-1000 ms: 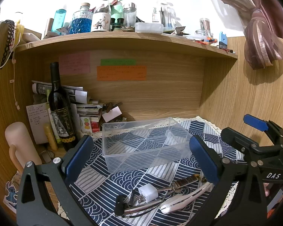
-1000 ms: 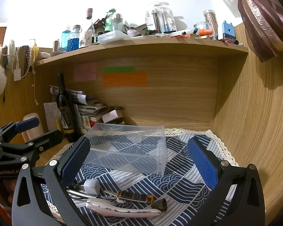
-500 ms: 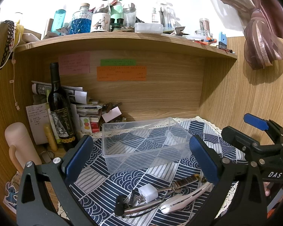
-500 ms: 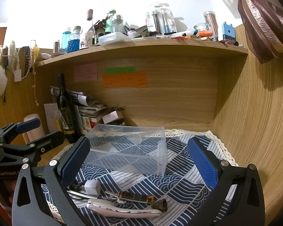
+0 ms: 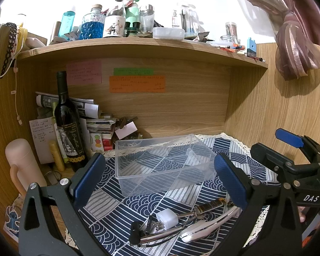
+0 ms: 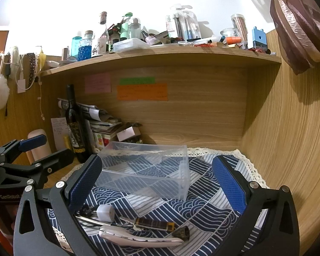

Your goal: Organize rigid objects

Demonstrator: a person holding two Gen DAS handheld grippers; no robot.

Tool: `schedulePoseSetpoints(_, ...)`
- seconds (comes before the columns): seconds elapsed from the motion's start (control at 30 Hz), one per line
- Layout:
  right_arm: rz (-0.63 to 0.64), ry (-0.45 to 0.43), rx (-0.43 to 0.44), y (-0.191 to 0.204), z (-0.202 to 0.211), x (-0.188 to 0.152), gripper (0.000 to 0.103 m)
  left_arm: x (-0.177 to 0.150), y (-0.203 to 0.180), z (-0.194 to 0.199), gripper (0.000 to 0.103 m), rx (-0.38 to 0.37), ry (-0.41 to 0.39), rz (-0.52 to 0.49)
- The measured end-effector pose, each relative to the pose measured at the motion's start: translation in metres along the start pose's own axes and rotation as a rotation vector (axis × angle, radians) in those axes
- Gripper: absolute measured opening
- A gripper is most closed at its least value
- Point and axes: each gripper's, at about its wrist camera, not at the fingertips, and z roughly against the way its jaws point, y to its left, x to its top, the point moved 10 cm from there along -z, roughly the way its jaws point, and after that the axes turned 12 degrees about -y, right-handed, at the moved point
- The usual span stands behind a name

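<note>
Nothing much has moved since a second ago: both grippers hover as before, items unshifted. My left gripper (image 5: 160,183) and right gripper (image 6: 155,183) are spread wide, holding nothing. The clear bin (image 5: 162,162) sits empty on the patterned cloth (image 6: 202,209), far of both. Near me lies the pile: white plug adapter (image 5: 167,217), amber-handled tool (image 6: 153,223), white curved piece (image 6: 138,237). Their long axes run roughly left-right, across my fingers. The pile sits centred under the left gripper and left-of-centre for the right; left looks marginally better placed. The left view shows black-ended metal tongs (image 5: 151,234); the right view shows the tool's dark end (image 6: 181,232).
</note>
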Motion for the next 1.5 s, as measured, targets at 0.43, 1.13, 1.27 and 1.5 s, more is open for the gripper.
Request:
schedulePoseSetpoints(0.43,0.000,0.064,-0.012,-0.014,-0.007,-0.022,0.100,-0.018,0.014,-0.006,0.088,0.000,0.074,0.015)
schedulePoseSetpoints(1.13,-0.030,0.484,0.130,-0.016,-0.046,-0.139,0.073,-0.150,0.043,-0.025,0.057,-0.028,0.479,0.116)
schedulePoseSetpoints(1.27,0.011,0.545,0.175,-0.010,-0.054,-0.150,0.071,-0.161,0.043,-0.033,0.054,-0.040,0.519,0.114)
schedulePoseSetpoints(1.5,0.081,0.646,0.244,0.000,-0.067,-0.168,0.061,-0.170,0.056,-0.034,0.043,-0.049,0.561,0.173)
